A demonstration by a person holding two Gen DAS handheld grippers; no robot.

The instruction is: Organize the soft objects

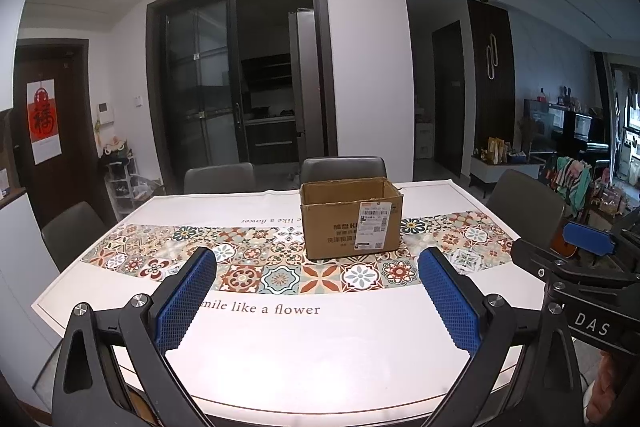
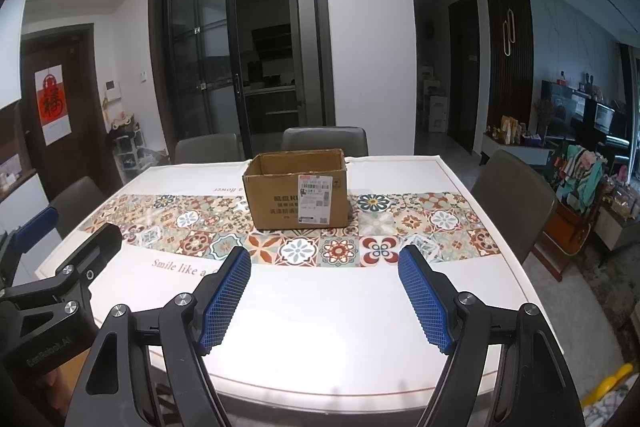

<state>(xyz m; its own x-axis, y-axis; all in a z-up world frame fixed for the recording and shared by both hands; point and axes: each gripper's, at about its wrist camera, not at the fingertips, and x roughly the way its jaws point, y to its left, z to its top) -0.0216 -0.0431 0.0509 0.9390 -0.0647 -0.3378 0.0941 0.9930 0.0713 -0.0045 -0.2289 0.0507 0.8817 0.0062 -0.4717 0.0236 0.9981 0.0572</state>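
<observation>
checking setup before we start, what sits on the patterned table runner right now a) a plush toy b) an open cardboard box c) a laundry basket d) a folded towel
b, an open cardboard box with a shipping label stands alone on the patterned runner.

A white table (image 1: 280, 367) carries a patterned tile runner (image 1: 248, 259). 4 grey chairs (image 1: 219, 177) surround it. Far behind stands a dark sliding door (image 1: 236, 75).

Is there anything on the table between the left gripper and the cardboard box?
No objects. In the left wrist view, only the patterned tablecloth with its printed words lies between the open left gripper and the cardboard box.
</observation>
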